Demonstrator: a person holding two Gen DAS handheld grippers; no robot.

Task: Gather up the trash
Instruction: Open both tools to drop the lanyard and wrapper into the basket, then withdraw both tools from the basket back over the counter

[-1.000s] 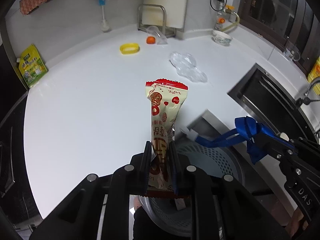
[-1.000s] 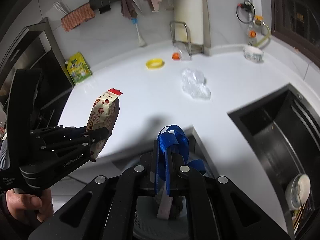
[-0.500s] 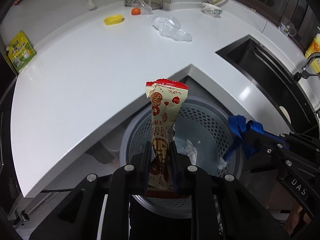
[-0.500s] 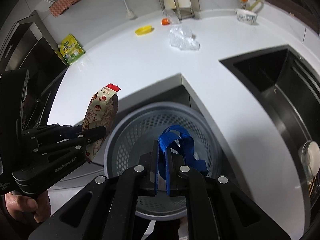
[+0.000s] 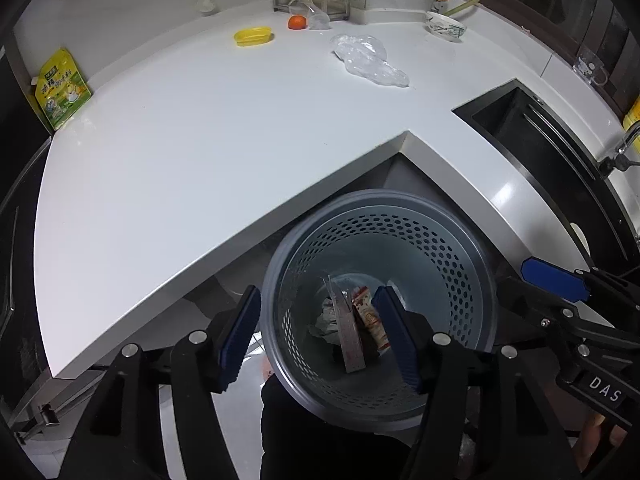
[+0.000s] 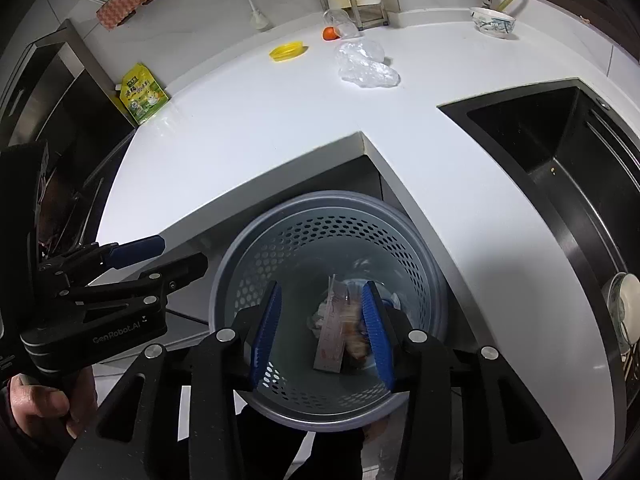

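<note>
Right wrist alone: a hand [image 6: 36, 400] gripping the left tongs [image 6: 180, 256]; both tongs opening, empty, above the bin [image 6: 240, 280].

**Cool, dim light under heavy fisheye distortion**

The white countertop [image 5: 208, 128] was lit evenly from above, with mild glare. Edges were bent and darkened at the corners. The bin's [image 6: 320, 216] contents were blurred and shadowed.

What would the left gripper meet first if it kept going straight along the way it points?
Probably the trash at the bottom of the bin: the left gripper, jaws opening and empty, aims into its mouth. Depth is unclear.
</note>
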